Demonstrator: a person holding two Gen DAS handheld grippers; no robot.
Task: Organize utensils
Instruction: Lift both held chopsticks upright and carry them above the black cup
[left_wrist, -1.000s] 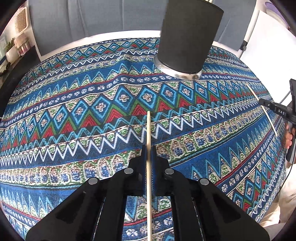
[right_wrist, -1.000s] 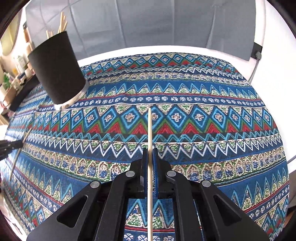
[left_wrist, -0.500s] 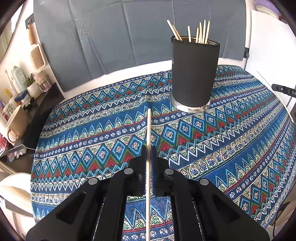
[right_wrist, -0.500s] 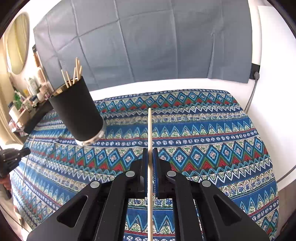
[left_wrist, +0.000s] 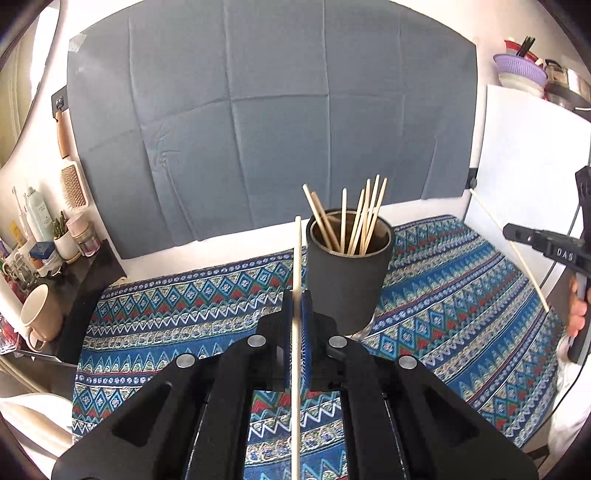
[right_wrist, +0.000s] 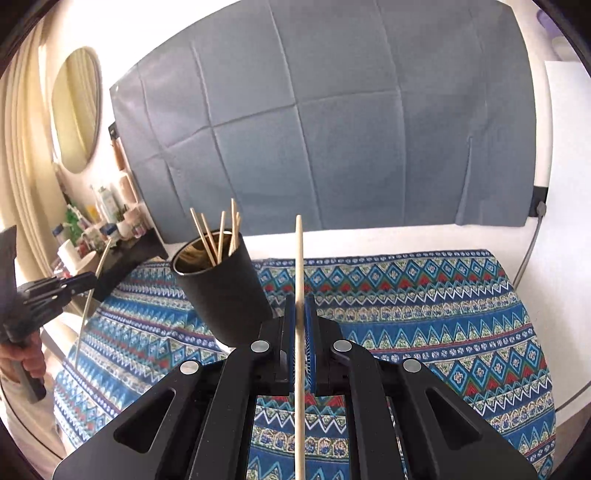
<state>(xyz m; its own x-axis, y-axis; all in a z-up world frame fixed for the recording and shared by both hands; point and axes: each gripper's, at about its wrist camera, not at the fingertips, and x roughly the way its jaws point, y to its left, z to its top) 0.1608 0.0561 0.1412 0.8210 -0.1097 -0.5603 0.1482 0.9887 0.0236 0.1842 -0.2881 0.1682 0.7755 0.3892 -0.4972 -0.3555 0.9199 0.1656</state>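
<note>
My left gripper (left_wrist: 296, 299) is shut on a thin wooden chopstick (left_wrist: 297, 254) that runs straight up between its blue pads. Just right of its tip stands a black cup (left_wrist: 347, 273) holding several chopsticks. My right gripper (right_wrist: 300, 302) is likewise shut on a wooden chopstick (right_wrist: 299, 258), raised above the patterned cloth. From the right wrist the black cup (right_wrist: 218, 291) leans at the left. Each gripper shows in the other's view: the right gripper (left_wrist: 517, 233) at the right edge, the left gripper (right_wrist: 90, 281) at the left edge, each clamping its stick.
A blue patterned cloth (left_wrist: 184, 306) covers the table. A dark shelf (left_wrist: 85, 273) at the left carries bottles, small pots and a cream mug (left_wrist: 37, 317). A grey sheet (left_wrist: 273, 122) hangs behind. A white board (left_wrist: 524, 155) stands at the right. A round mirror (right_wrist: 75, 110) hangs on the wall.
Both grippers rose high above the cloth with their chopsticks and tilted up. The cup, close and seen from low before, now sits lower in view with its open top visible.
</note>
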